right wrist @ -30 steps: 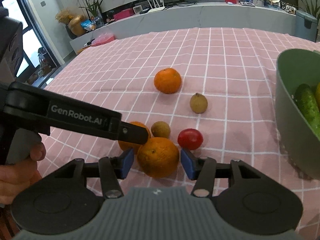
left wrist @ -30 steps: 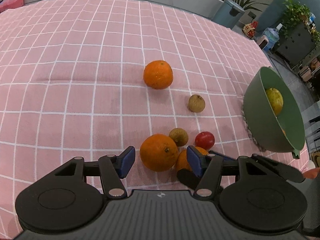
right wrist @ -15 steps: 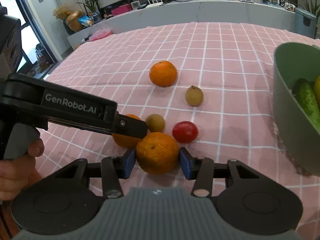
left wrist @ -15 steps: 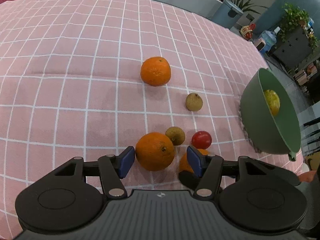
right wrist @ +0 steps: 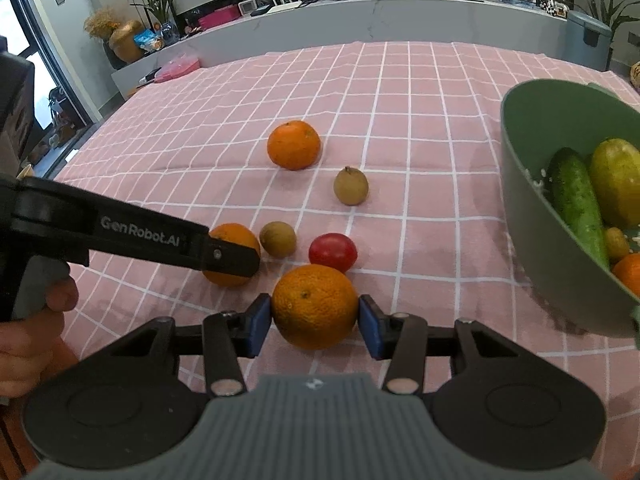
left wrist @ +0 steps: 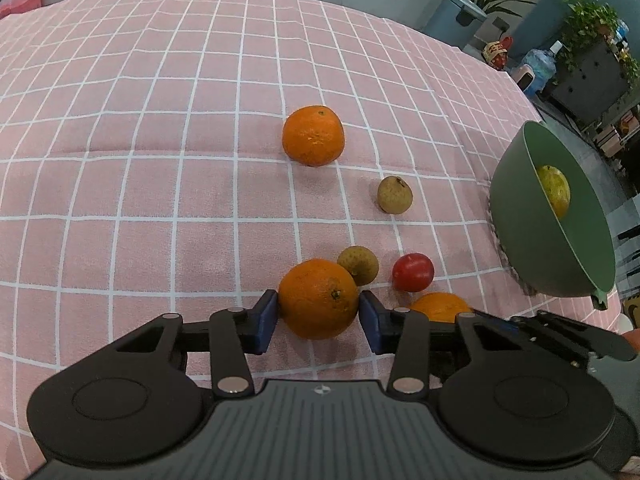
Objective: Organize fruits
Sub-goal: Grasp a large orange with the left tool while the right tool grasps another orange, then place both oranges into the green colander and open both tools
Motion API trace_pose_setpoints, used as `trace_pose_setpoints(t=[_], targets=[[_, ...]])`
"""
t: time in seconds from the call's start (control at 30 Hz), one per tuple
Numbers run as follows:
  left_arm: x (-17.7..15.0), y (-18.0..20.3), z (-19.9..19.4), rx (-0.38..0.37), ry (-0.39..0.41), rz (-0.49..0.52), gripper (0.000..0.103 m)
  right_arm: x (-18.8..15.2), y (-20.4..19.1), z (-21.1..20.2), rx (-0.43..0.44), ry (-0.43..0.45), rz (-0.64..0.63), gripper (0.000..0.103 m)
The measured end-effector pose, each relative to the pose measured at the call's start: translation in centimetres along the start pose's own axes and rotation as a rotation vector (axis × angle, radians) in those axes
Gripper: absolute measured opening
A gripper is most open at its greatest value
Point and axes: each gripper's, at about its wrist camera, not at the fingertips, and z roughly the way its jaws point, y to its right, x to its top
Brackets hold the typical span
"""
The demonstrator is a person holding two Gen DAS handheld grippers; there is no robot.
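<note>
Both grippers clamp an orange apiece
Lift the left gripper (left wrist: 319, 314) and right gripper (right wrist: 315, 320) straight up, probably seated; carry their oranges to the green bowl (right wrist: 532, 216)

A pink checked cloth (right wrist: 420, 120) covers the bench, a grey counter (right wrist: 360, 20) runs behind it, with potted plants (left wrist: 592, 28) and what may be a water bottle (left wrist: 540, 66) beyond.

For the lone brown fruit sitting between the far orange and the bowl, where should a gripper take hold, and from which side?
Grip the brown fruit across its widest middle, fingers on its left and right. It is small and round with a stem nub on top, so avoid pinching top to bottom. Coming from the near side looks best: the cloth beside it is bare, and the bowl stands well to its right.
</note>
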Motion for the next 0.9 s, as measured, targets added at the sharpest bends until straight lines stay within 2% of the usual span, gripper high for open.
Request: trace_pose_setpoints(t=[0.2, 0.43, 0.67, 0.9], targets=[[-0.1, 0.4, -0.4, 0.012, 0.006, 0.014, 0.049, -0.2, 0.8, -1.7, -0.009, 0.013, 0.036, 0.044], [0.0, 1.5, -3.2, -0.029, 0.048, 0.01, 0.049, -0.4, 2.3, -4.8, -0.01, 0.046, 0.067, 0.044], [0.5, 6.2, -6.4, -0.086, 0.111, 0.079, 0.049, 0.1, 4.2, -8.7, -0.006, 0.103, 0.09, 0.044], [1.9, 12.3, -7.3, -0.124, 0.142, 0.19, 0.049, 0.7, 7.0, -12.7, -0.063, 0.159, 0.076, 0.044]])
